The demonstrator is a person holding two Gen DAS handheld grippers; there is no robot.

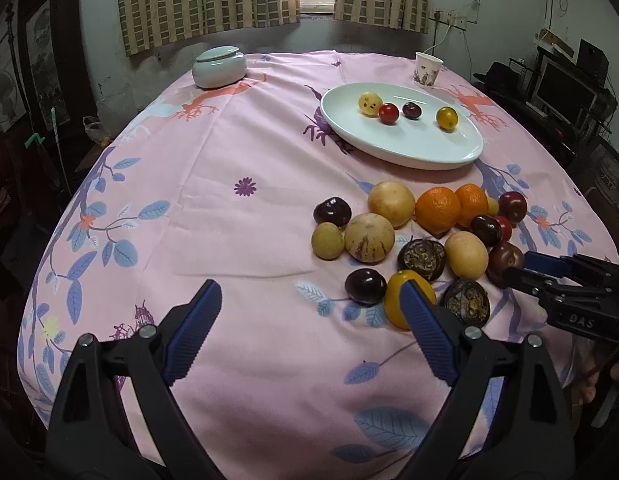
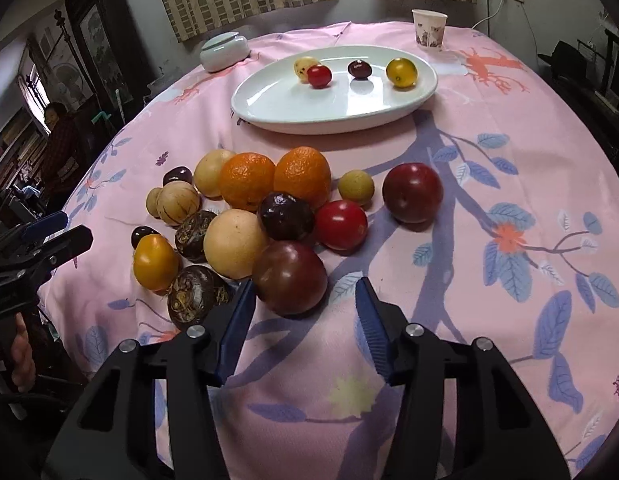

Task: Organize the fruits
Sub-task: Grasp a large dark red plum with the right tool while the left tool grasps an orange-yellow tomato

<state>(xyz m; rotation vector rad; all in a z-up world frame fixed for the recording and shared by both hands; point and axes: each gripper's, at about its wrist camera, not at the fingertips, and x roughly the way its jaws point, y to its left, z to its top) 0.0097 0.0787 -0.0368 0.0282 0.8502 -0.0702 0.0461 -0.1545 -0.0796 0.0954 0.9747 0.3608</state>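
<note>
A pile of mixed fruit lies on the pink tablecloth: two oranges (image 2: 247, 184), pale yellow round fruit (image 2: 234, 242), dark wrinkled ones (image 2: 197, 296), a red tomato (image 2: 341, 224) and a dark red plum (image 2: 412, 192). Behind the pile, a white oval plate (image 2: 309, 124) carries several small fruit. My right gripper (image 2: 305, 286) is open around a brown-red tomato (image 2: 289, 278); its left pad is at the tomato's side and a gap shows at the right pad. My left gripper (image 1: 309, 292) is wide open and holds nothing, low over the cloth, with a yellow fruit (image 1: 393, 300) behind its right finger.
A lidded pale ceramic jar (image 1: 218, 67) stands at the back left and a paper cup (image 1: 427, 68) at the back right. The left half of the cloth (image 1: 197, 200) is bare. A person (image 2: 57, 140) stands in the room beyond the table's left edge.
</note>
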